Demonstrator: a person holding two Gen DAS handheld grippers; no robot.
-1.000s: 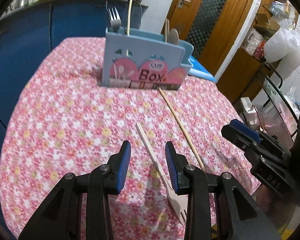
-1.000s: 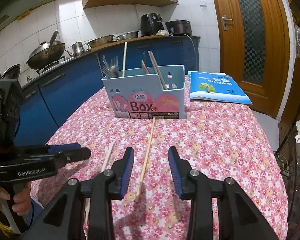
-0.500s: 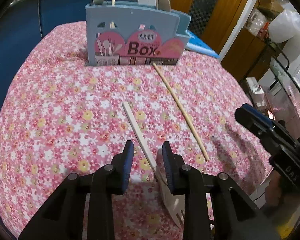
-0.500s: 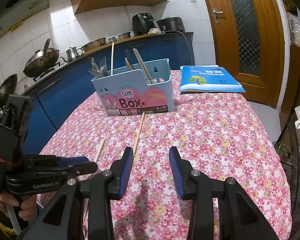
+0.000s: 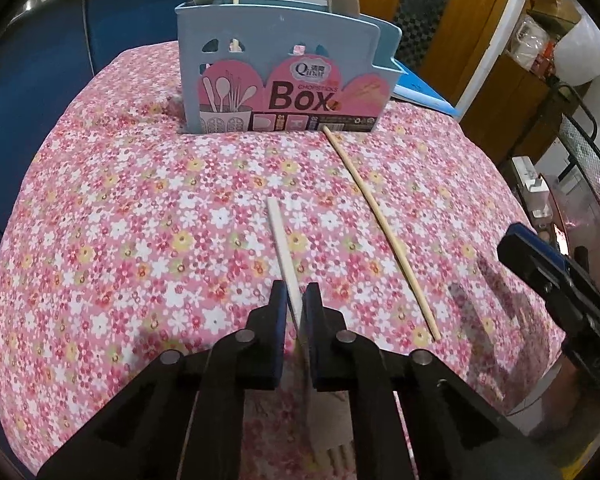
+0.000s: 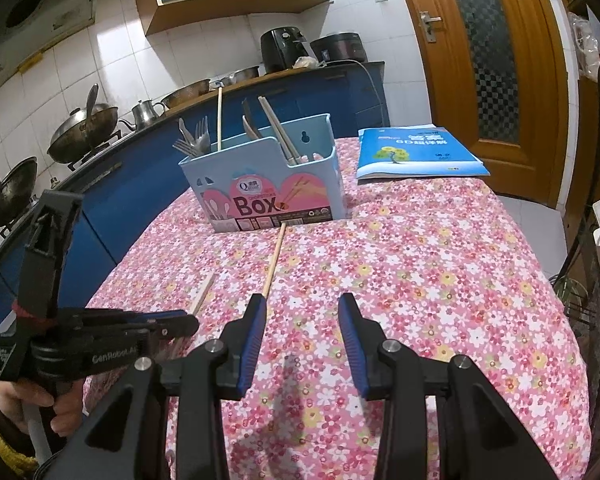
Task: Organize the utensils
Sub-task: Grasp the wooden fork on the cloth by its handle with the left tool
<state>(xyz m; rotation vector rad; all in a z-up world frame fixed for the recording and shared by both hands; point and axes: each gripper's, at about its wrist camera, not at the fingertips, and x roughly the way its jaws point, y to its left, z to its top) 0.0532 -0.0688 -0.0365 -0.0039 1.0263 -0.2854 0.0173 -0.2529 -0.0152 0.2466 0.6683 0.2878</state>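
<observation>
Both wrist views toward utensil box (image 5: pixel 284 76)

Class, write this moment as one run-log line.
left tongs: just closed on pale wooden fork | right tongs: open, empty | long wooden chopstick: on tablecloth | blue utensil box: upright

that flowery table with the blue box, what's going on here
A person with a handheld gripper in each hand is tidying utensils into the light blue plastic utensil box on the pink floral tablecloth. The left gripper has just closed on the handle of a pale wooden fork lying on the cloth. The right gripper is open and holds nothing, with its jaws above the near end of a long wooden chopstick that lies on the cloth and points toward the box.
</observation>
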